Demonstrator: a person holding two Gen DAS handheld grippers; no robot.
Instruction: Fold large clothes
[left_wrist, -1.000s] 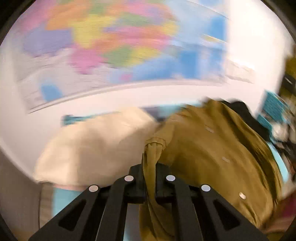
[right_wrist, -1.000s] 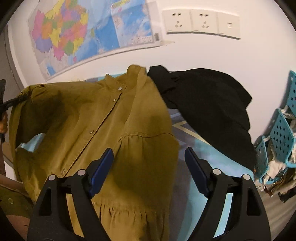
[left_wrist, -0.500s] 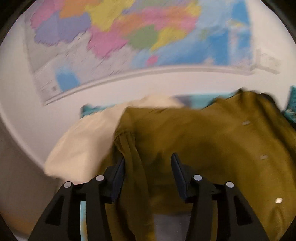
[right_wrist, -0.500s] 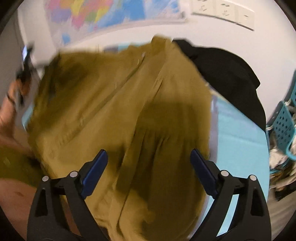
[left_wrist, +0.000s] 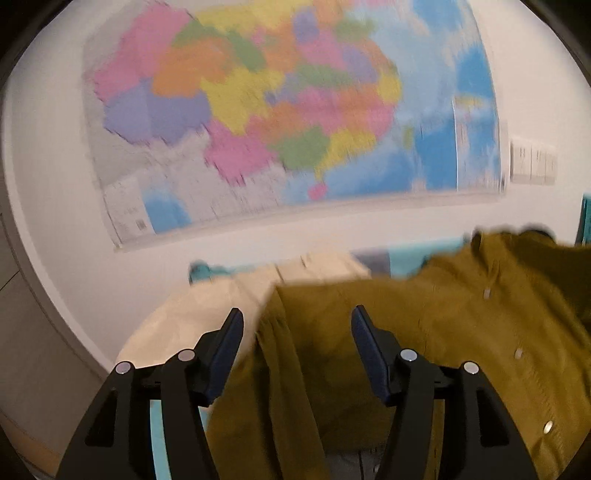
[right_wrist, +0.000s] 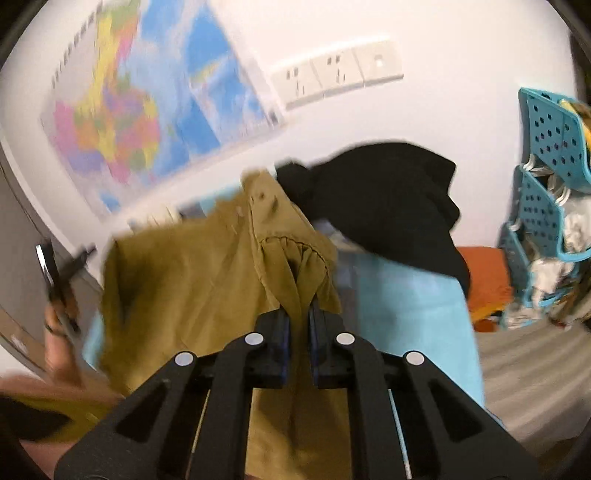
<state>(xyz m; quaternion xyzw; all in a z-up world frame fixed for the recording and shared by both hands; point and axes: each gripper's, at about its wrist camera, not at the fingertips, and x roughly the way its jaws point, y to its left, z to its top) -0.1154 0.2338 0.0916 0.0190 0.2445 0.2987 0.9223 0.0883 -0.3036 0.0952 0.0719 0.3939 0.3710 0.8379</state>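
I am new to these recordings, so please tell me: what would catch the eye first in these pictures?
First the olive-green shirt, spread over the light blue table, a gathered fold pinched in the right gripper. The left gripper is opening above the shirt. Behind hangs a colourful map; a black garment lies at the back.

A colourful map (left_wrist: 280, 122) and sockets (right_wrist: 336, 74) hang on the white wall (right_wrist: 461, 92); grey floor (right_wrist: 528, 384) below.

Dim warm light, motion blur (fisheye-warped edges)
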